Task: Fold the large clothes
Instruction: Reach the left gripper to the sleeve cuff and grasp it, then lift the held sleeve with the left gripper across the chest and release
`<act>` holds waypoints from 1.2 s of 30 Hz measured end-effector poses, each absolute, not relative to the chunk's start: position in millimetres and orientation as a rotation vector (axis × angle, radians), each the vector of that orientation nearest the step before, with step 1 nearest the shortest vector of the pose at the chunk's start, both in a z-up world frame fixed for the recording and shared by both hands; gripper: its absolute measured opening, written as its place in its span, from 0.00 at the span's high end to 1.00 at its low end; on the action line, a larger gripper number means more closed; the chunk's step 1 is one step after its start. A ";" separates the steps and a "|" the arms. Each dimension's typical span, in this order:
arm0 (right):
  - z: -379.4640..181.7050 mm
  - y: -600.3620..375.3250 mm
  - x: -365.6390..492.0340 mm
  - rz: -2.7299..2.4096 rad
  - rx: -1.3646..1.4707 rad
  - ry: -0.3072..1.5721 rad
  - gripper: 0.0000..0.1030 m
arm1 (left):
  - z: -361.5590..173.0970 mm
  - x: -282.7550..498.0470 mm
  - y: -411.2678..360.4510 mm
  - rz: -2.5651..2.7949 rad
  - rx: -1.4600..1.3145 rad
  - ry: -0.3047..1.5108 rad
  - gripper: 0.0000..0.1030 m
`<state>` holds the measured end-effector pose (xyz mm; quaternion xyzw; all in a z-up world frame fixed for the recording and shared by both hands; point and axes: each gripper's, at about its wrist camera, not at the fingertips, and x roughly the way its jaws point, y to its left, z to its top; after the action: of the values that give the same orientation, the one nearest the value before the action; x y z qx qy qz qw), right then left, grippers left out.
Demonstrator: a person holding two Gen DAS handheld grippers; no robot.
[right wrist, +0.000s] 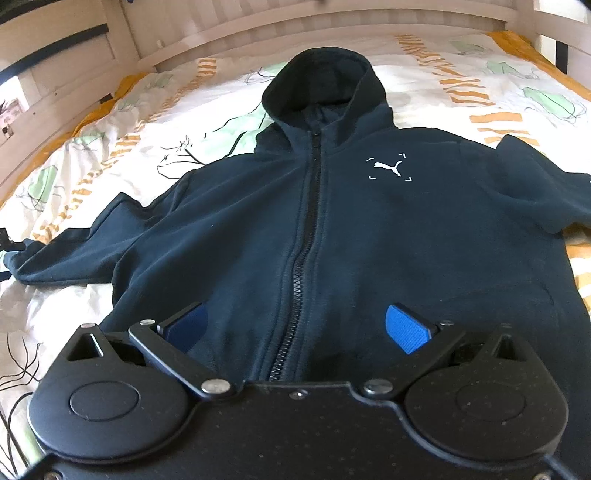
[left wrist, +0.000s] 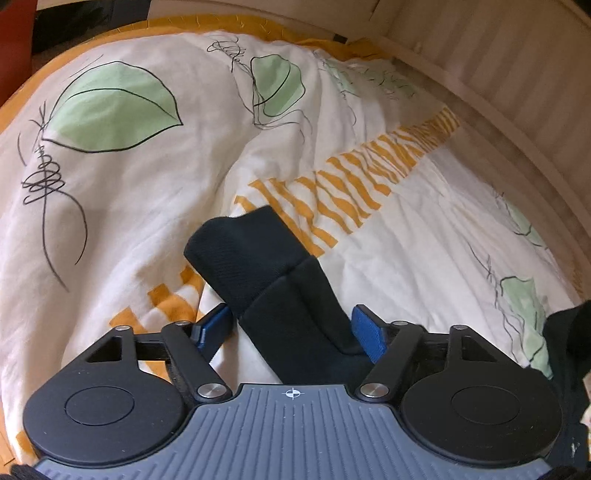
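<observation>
Nearest the right wrist camera, the right gripper (right wrist: 297, 326) has its jaws spread wide over the lower front of a dark navy hoodie (right wrist: 332, 229), one blue pad on either side of the zipper (right wrist: 301, 258), pinching nothing. The hoodie lies flat, front up, on a bed cover (right wrist: 92, 155) printed with green leaves and orange stripes, its hood (right wrist: 325, 85) pointing toward the wooden bed frame (right wrist: 258, 33). A small white leaping-cat logo (right wrist: 388, 168) marks the chest; no lettering is readable.

Only the left wrist view shows the sleeve cuff (left wrist: 243, 243). It lies between the left gripper's (left wrist: 293, 330) spread jaws, possibly touching the right pad.
</observation>
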<state>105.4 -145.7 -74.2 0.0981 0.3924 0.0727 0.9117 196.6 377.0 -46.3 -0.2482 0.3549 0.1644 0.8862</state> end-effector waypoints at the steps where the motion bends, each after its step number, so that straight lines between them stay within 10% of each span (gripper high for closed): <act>1: -74.2 -144.9 105.6 0.151 0.199 0.808 0.01 | -44.6 197.8 377.0 0.343 -0.500 0.731 0.50; 6: -75.4 -144.1 104.6 0.147 0.198 0.809 0.01 | -29.5 203.8 367.1 0.348 -0.400 0.686 0.84; 25: -79.5 -194.5 75.7 0.096 0.303 0.786 0.01 | 127.5 195.1 143.5 -0.164 -0.156 0.321 0.85; 36: -87.4 -235.4 52.9 -0.008 0.346 0.775 0.01 | 51.5 220.1 -22.3 -0.524 -0.065 0.447 0.85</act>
<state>52.9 -235.4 -87.4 0.1677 0.3759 -0.0038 0.9114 220.1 -22.3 51.5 -0.0317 0.2193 -0.2570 0.9407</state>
